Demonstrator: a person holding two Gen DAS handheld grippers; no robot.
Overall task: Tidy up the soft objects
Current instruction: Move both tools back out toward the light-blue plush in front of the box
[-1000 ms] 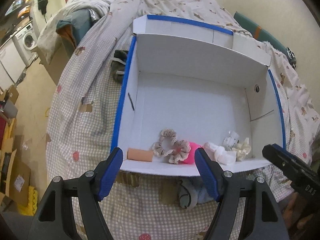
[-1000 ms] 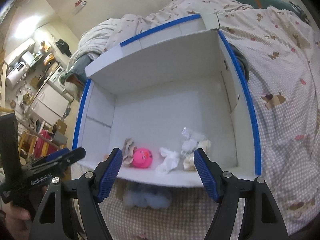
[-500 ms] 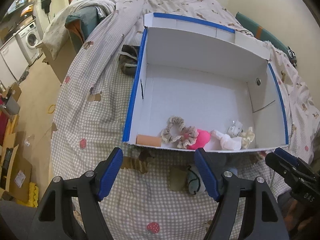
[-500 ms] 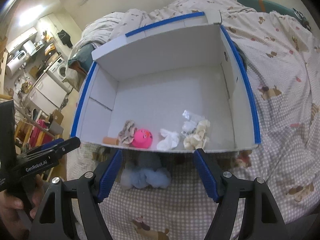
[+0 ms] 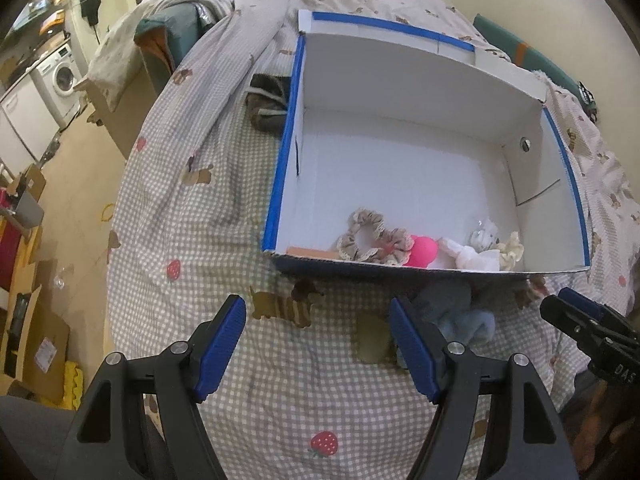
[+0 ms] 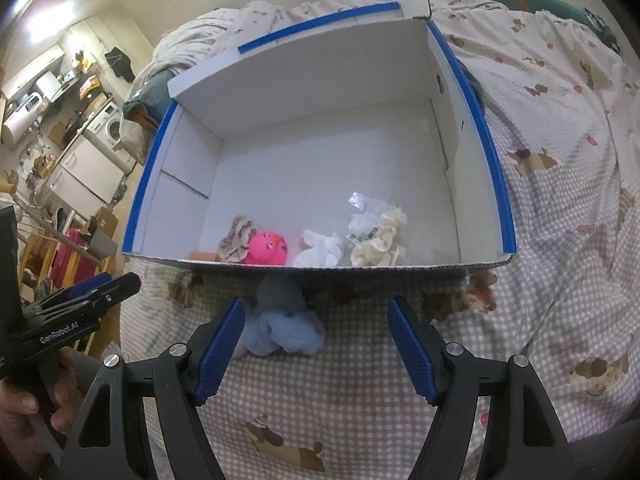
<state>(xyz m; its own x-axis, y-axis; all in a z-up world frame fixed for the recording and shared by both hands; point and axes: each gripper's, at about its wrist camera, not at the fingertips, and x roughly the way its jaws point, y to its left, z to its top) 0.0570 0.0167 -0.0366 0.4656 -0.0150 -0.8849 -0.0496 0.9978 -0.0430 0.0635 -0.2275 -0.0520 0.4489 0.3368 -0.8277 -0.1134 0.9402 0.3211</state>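
A white box with blue-taped rims [image 5: 400, 168] [image 6: 320, 168] lies on the checked bedspread. Along its near wall lie a beige scrunchie [image 5: 372, 236], a pink ball toy [image 6: 266, 249], a white cloth [image 6: 322, 248], a cream scrunchie [image 6: 380, 242] and an orange roll [image 5: 310, 251]. A light blue fluffy item [image 6: 280, 320] [image 5: 460, 316] lies on the bed just outside the box front. My left gripper [image 5: 318, 344] is open and empty above the bedspread. My right gripper [image 6: 316, 348] is open and empty, just in front of the blue item.
A dark striped garment [image 5: 268, 104] lies against the box's left side. A small olive patch-like item [image 5: 372, 340] lies beside the blue item. The bed edge drops to the floor on the left, with boxes and a washing machine [image 5: 64, 76] beyond.
Both grippers have pulled back from the box toward the bed's near side. The blue fluffy item, earlier mostly hidden below the box front, now shows fully. Both stay open.
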